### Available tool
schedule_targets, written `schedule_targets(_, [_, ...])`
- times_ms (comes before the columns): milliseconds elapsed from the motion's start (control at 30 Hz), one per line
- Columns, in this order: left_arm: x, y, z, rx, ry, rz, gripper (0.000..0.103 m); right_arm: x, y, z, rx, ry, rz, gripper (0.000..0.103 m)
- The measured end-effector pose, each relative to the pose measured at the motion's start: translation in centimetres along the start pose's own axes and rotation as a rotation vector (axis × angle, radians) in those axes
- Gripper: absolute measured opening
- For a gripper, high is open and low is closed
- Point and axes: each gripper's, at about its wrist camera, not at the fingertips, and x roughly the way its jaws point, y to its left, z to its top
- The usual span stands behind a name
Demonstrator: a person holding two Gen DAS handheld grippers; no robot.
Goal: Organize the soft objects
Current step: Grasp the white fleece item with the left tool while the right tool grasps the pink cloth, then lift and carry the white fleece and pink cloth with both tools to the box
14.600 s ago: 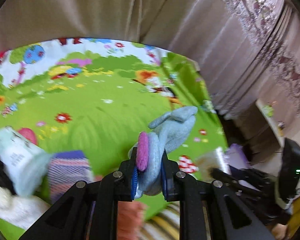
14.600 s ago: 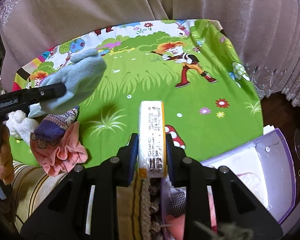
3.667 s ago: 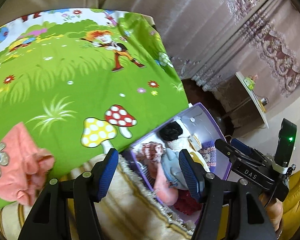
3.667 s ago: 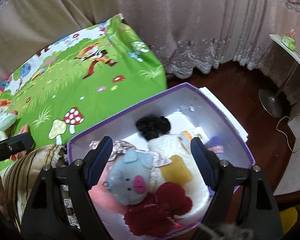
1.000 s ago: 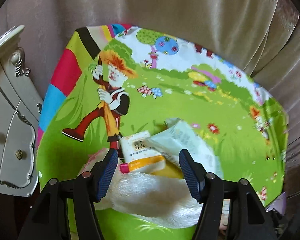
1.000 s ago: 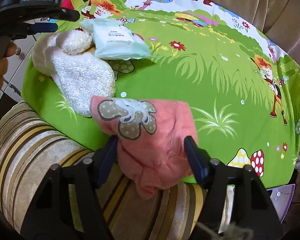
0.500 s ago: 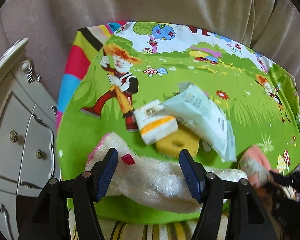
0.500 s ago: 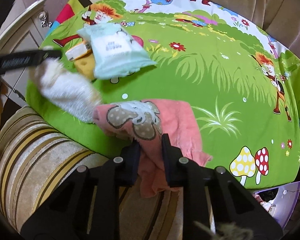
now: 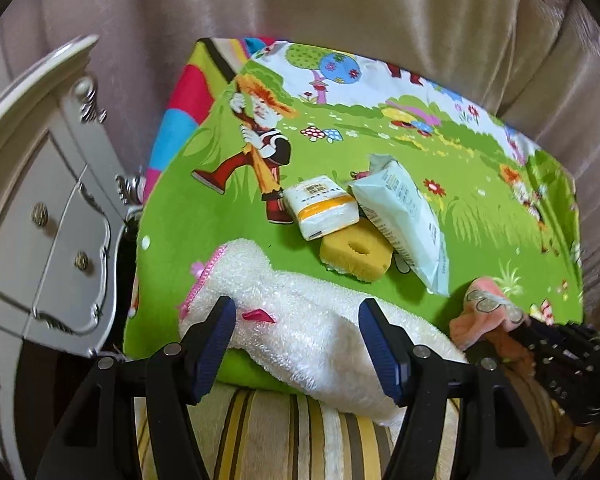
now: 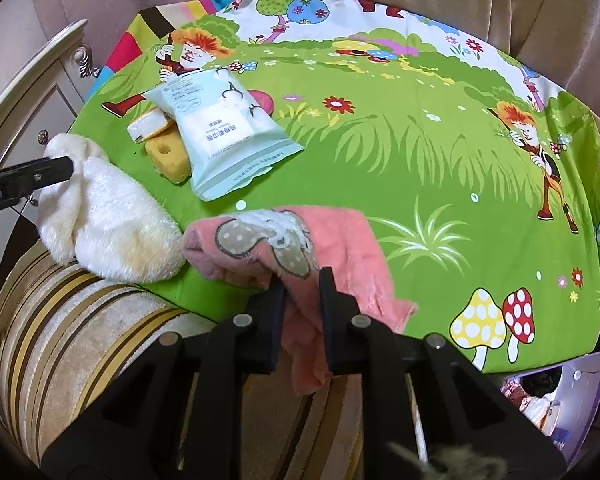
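A pink cloth with a grey dotted animal patch lies at the near edge of the green cartoon mat. My right gripper is closing its jaws on a bunched fold of it, and the pads pinch the fabric. The cloth also shows at the right of the left wrist view. A white fluffy cloth lies left of it, over the mat's edge. My left gripper stands open astride it, pads apart from each other.
A mint wipes pack, a white-and-orange tissue pack and a yellow sponge sit together on the mat. A striped cushion runs along the near edge. A white dresser is left, a purple box lower right.
My right gripper has shut on the pink cloth and bunched it up. The left gripper has drawn back toward the mat's near edge, and the white cloth now lies between its jaws.
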Motion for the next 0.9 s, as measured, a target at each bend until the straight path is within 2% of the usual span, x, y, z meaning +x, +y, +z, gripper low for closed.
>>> schedule_targets(200, [-1.2, 1.9, -1.2, -0.13, -0.003, -0.015, 0.067, -0.4, -0.3, -0.1, 0.018, -0.014, -0.002, 0.019])
schedule_targets(300, [-1.6, 3.1, -2.0, -0.207, -0.006, -0.025, 0.074, -0.5, -0.6, -0.2, 0.029, -0.019, -0.002, 0.019])
schedule_targets(367, [-1.9, 4.0, -2.5, -0.261, -0.013, 0.006, 0.081, -0.6, -0.7, -0.3, 0.033, -0.021, -0.002, 0.019])
schedule_targets(467, [-1.8, 6.2, -3.3, -0.369, -0.008, 0.007, 0.083, -0.6, -0.8, -0.3, 0.033, -0.025, -0.001, 0.019])
schedule_targets(500, [-1.5, 6.8, -3.5, -0.407, 0.009, -0.01, 0.083, -0.6, -0.8, -0.3, 0.033, -0.025, -0.001, 0.019])
schedule_targets(533, [-1.0, 7.4, -3.7, -0.456, 0.038, -0.062, 0.083, -0.6, -0.7, -0.3, 0.034, -0.026, -0.001, 0.019])
schedule_targets(633, [0.1, 7.5, -3.7, -0.5, 0.084, -0.171, 0.083, -0.8, -0.7, -0.3, 0.034, -0.031, -0.005, 0.019])
schedule_targets(733, [1.4, 6.5, -3.3, -0.518, 0.123, -0.243, 0.083, -1.2, -0.9, -0.4, 0.041, -0.039, -0.008, 0.019])
schedule_targets(800, [2.7, 5.8, -3.1, -0.519, 0.159, -0.22, 0.083, -1.5, -1.1, -0.5, 0.052, -0.045, -0.007, 0.019])
schedule_targets(900, [4.7, 5.0, -3.1, -0.522, 0.19, -0.227, 0.08, -2.1, -1.6, -0.7, 0.067, -0.055, -0.013, 0.019])
